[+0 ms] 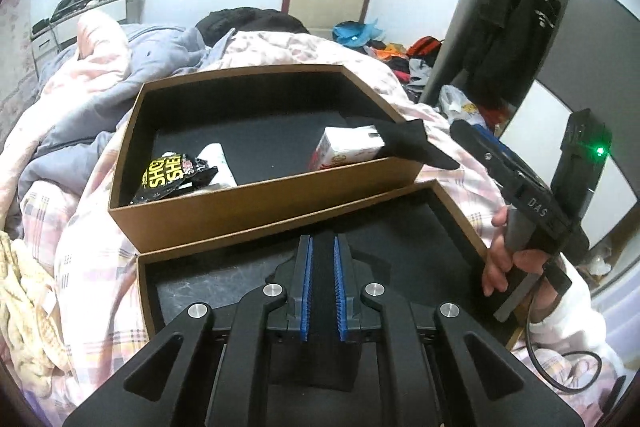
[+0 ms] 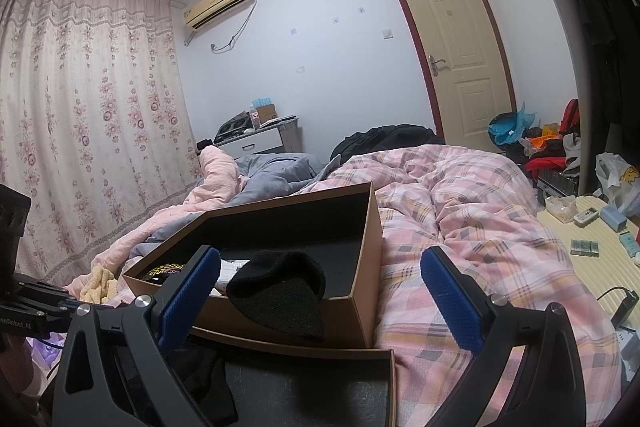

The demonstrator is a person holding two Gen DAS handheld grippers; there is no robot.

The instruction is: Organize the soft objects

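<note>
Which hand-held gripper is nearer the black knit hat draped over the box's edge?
Right. The right hand-held gripper is open, with the black knit hat just ahead between its fingers. The left hand-held gripper is shut and empty, back over the nearer tray.

The middle floor of the brown box (image 1: 264, 211) lies bare, open to a reach from above. Its left corner is taken by a black snack packet (image 1: 176, 177) and a white tube (image 1: 220, 163), its right end by a white carton (image 1: 348, 149). A black knit hat (image 2: 280, 291) drapes over the near-right rim. The box lid (image 1: 460, 223), just in front, is mostly bare. The checked quilt (image 2: 460, 211) to the right of the box lies free. A cream cloth (image 1: 28, 307) lies left of the lid.
</note>
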